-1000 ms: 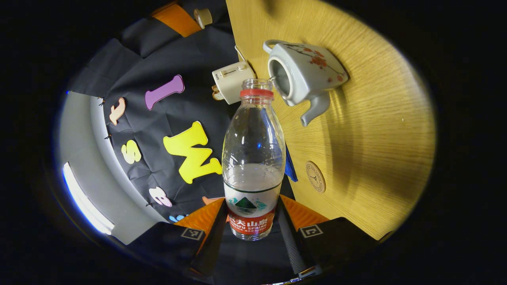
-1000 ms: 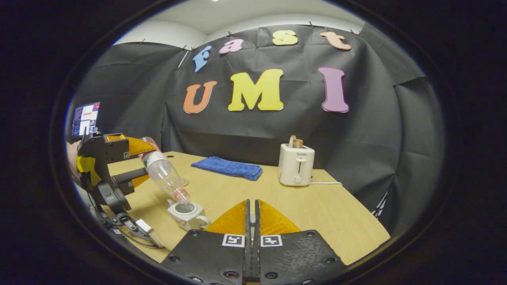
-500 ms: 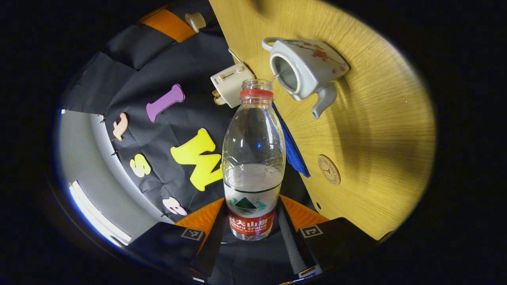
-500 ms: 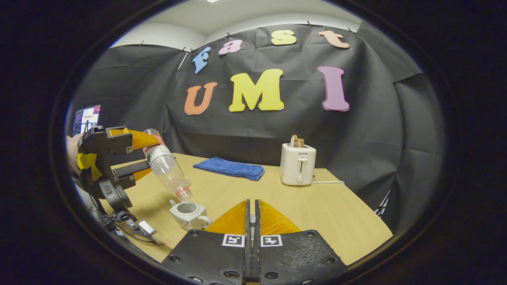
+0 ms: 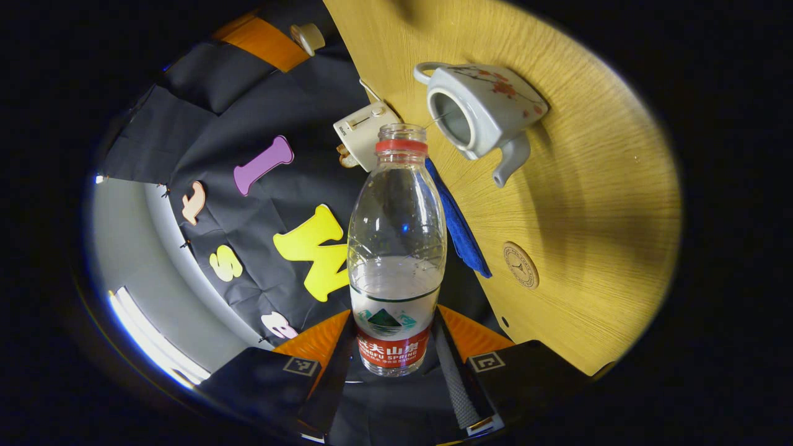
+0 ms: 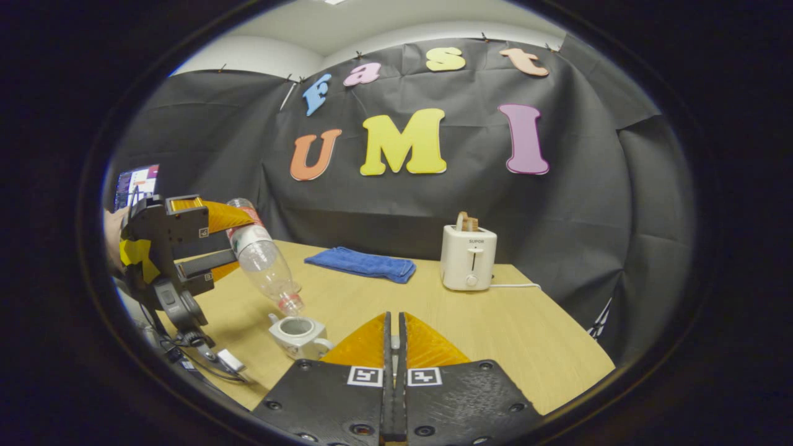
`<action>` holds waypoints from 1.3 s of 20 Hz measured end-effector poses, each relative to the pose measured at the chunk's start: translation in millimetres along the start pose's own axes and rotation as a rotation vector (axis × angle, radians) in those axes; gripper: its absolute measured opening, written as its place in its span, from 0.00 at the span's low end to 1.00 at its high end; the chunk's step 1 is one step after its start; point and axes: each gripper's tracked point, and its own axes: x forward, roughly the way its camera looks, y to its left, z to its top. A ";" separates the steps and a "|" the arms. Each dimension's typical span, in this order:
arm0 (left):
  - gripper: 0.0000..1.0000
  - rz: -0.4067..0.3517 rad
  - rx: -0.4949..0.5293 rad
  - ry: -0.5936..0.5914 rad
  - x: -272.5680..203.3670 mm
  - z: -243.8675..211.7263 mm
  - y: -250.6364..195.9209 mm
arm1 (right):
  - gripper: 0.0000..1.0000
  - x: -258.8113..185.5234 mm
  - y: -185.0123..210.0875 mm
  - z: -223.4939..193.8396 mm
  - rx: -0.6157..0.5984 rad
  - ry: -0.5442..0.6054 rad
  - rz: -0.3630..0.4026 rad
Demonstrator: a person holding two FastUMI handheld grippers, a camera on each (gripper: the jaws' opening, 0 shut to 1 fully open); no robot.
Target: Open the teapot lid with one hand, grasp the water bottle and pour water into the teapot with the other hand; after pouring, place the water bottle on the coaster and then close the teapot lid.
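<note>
Right gripper view: left gripper [image 6: 214,244] still pinches the tilted water bottle [image 6: 263,260], raised slightly above the teapot [image 6: 297,331]; right fingers [image 6: 414,344] pressed together.

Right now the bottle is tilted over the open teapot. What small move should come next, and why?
Probably tip the water bottle back toward upright. The left gripper holds it tilted, mouth just above the open teapot. Water remains in the bottle, though I cannot tell whether it flows. The coaster lies bare on the table, ready for it.

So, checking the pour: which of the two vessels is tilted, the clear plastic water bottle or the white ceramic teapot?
The clear plastic water bottle, tilted mouth-down in the left claw; the white ceramic teapot stands upright.
</note>
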 end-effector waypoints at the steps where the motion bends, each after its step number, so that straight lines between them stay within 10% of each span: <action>1: 0.76 0.004 -0.001 0.003 0.1 -0.5 0.9 | 0.00 0.2 0.4 -0.1 0.001 0.001 0.000; 8: 0.72 -0.006 -0.051 0.008 1.2 -2.7 -2.6 | 0.00 0.7 2.1 2.9 0.005 -0.004 0.005; 15: 0.73 -0.126 -0.369 0.020 2.6 -2.2 -40.4 | 0.00 -0.9 1.5 9.7 0.031 -0.016 0.010; 20: 0.73 -0.256 -0.861 0.063 -6.4 -4.2 -67.7 | 0.00 1.9 2.3 15.2 0.050 -0.014 0.006; 26: 0.74 -0.207 -1.548 0.158 4.1 -33.3 -55.9 | 0.00 8.5 8.8 22.6 0.047 -0.018 -0.004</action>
